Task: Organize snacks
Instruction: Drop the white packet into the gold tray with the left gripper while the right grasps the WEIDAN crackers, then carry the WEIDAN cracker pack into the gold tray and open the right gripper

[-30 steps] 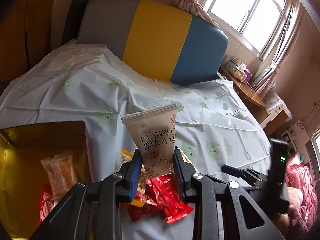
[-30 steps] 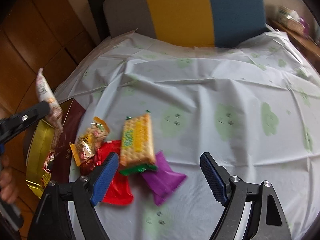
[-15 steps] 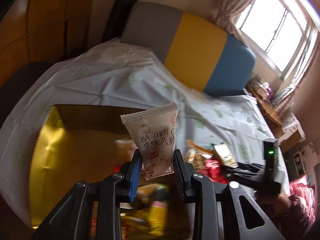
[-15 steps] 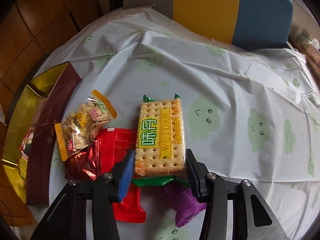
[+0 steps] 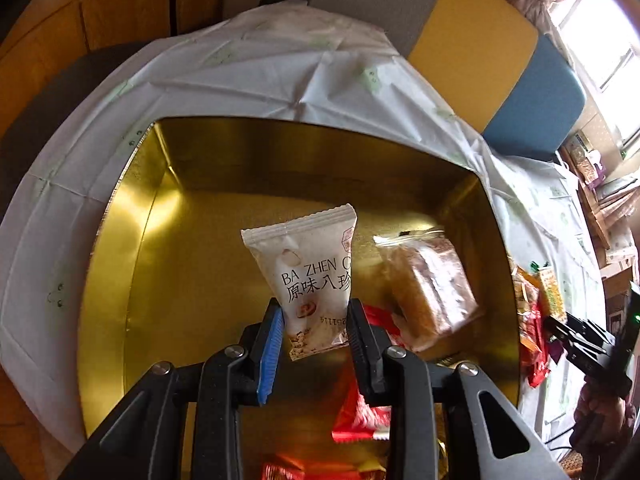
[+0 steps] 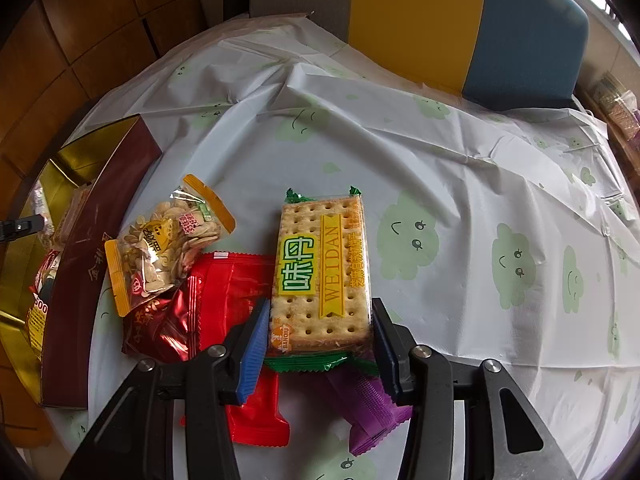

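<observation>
Seed bag (image 6: 168, 240), red packs (image 6: 224, 300), purple pack (image 6: 368, 404) crowd L side of cracker pack (image 6: 322, 276) on cloud-print cloth (image 6: 480, 200); purple one partly under it. Gold box (image 5: 132, 280) holds brown cake pack (image 5: 430, 288), red packs (image 5: 360, 412). L gripper (image 5: 314, 326) clamped on white pouch (image 5: 310, 276), upright over box. R gripper (image 6: 320, 330) pads pinch cracker pack's near end: green wrap, yellow "WEIDAN" label.

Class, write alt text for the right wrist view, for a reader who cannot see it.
The right tool grips a cracker pack lying on a white cloth. Left of it are a seed bag and red packets, a purple packet beneath, and a gold-lined box at the far left.
</observation>
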{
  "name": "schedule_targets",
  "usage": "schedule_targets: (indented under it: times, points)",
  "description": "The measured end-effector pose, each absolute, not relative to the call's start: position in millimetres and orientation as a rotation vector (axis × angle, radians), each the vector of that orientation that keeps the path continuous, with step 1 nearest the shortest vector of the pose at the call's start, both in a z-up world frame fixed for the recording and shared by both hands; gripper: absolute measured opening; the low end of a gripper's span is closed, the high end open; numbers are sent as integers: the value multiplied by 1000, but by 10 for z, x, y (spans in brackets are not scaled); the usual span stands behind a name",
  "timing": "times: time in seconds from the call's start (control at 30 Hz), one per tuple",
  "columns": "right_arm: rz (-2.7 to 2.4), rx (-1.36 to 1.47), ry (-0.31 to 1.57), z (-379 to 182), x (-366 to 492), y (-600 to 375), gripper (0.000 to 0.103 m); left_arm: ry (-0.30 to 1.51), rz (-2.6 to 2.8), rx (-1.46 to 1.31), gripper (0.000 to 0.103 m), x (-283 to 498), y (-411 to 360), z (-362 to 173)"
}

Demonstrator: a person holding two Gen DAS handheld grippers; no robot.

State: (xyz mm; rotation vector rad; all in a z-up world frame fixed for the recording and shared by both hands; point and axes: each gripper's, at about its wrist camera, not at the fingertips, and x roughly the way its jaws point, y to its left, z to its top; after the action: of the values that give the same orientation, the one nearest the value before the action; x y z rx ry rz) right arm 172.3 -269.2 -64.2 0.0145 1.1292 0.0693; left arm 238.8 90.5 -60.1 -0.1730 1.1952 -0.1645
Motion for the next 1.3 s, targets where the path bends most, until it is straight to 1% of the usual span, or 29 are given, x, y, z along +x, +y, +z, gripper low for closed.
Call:
schedule_targets:
  times: [0.2, 0.27, 0.3, 0.37, 0.5, 0.67, 0.9, 1.1, 1.3]
  points:
    - [65, 9, 1125, -636, 1722, -2687, 48, 1205, -128, -184, 34, 2446, 907, -713]
    - [65, 9, 1122, -625, 1720, -2680, 48, 1195, -111, -187, 36, 2463, 917, -697]
    - [66, 8, 1121, -618, 1713, -2682, 48, 1185, -104, -198, 39, 2449, 939, -676]
    - [64, 22, 1115, -605, 1698, -2700, 48, 1164, -86, -225, 40, 2428, 1009, -621]
    - [65, 76, 1104, -574, 1631, -2766, 48, 1060, -32, -240, 40, 2160, 1145, -372]
    - [56, 120, 1082, -517, 1525, -2817, 47, 968, 1, -184, 40, 1807, 1123, -161]
    - [84, 172, 982, -120, 1352, -2768, 48, 887, 35, -114, 40, 1279, 1045, -5]
    - [213, 145, 926, 244, 1265, -2283, 47, 838, 55, -92, 40, 1048, 1022, 70]
    - [348, 99, 911, 398, 1230, -1619, 48, 830, 73, -108, 40, 903, 1105, 76]
